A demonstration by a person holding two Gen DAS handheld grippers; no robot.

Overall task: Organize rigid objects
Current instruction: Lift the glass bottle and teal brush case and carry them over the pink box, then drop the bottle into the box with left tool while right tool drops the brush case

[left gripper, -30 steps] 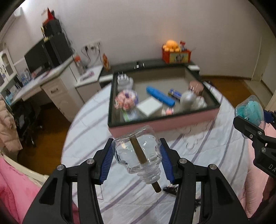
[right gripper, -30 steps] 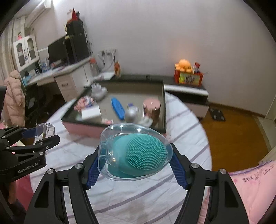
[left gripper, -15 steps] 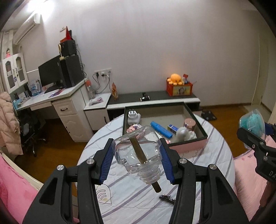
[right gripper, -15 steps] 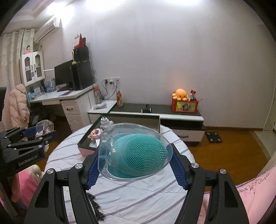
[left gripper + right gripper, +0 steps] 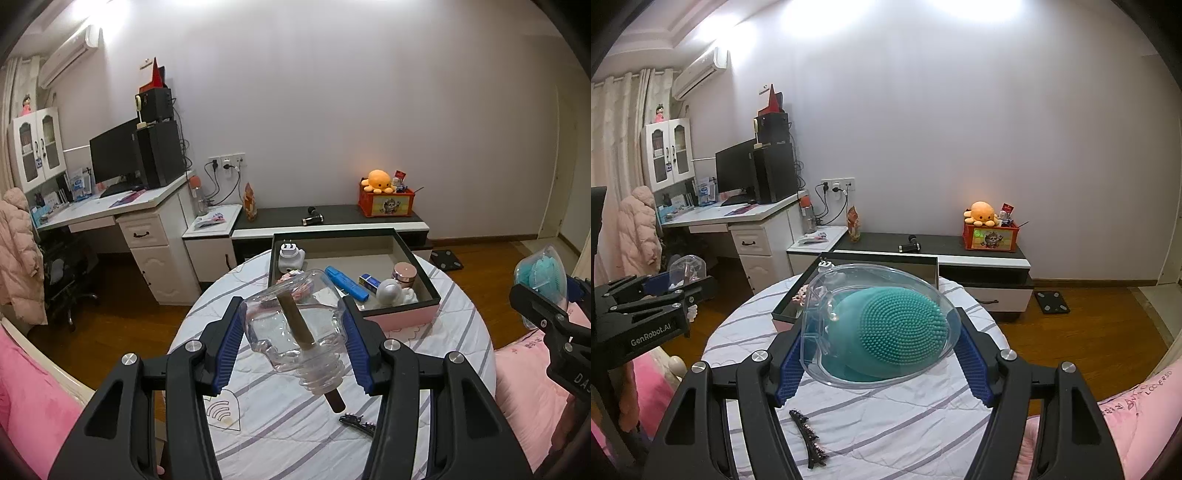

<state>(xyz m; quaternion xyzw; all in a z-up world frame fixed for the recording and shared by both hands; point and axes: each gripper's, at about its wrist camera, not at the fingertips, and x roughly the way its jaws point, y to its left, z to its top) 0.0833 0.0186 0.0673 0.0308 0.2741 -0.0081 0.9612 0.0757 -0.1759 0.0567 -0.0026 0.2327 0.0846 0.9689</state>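
Here my left tongs [image 5: 291,338] were clamped partway closed on a clear glass bottle [image 5: 295,328] with a brown stick [image 5: 295,325] through its neck, held low in the middle of the frame above the striped surface [image 5: 436,350]. My right tongs [image 5: 882,332] gripped, wider, a teal bristled brush in a clear case [image 5: 882,325], also lifted off the cloth. A black hair clip [image 5: 809,439] lay near the bottom edge. Farther up sat the pink-sided box [image 5: 406,315] holding a blue tube [image 5: 345,282] and a white plug [image 5: 290,254].
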